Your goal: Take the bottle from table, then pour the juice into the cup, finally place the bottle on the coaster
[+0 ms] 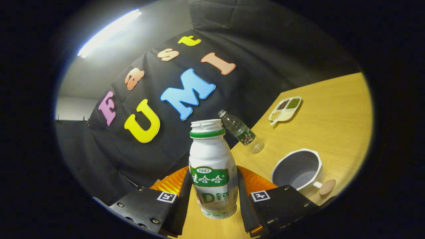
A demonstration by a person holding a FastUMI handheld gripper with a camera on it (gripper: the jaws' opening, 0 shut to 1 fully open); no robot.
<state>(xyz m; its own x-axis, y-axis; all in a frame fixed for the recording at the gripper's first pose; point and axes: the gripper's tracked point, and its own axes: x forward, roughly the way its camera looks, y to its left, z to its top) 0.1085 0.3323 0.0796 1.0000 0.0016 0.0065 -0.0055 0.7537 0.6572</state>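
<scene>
Gripper point(214, 199): fingers stand on either side of the white juice bottle point(212, 172), each pressed against its lower body. Judged a firm grasp on the bottle. View is tilted, so the bench point(332, 109) slopes; cannot tell for sure whether the bottle base is on the bench or just clear of it.

Left to right:
- Bottle between the fingers, neck open at top, green band below the rim. No cap seen.
- Orange ribbed disc point(257, 181) just behind the bottle, showing on both sides of it; likely the coaster.
- Clear plastic water bottle point(240, 131) beyond, well apart from the fingers.
- Cup point(297, 169), grey inside, to the right of the right finger, with a handle ending in a round wooden knob point(327, 187). Looks empty, no liquid seen.
- Divided white dish point(285, 108) with grains or beans, farther back on the bench.

Progress, as judged: the take is done or nearly done. Pouring not started. Placing on the coaster is left.
</scene>
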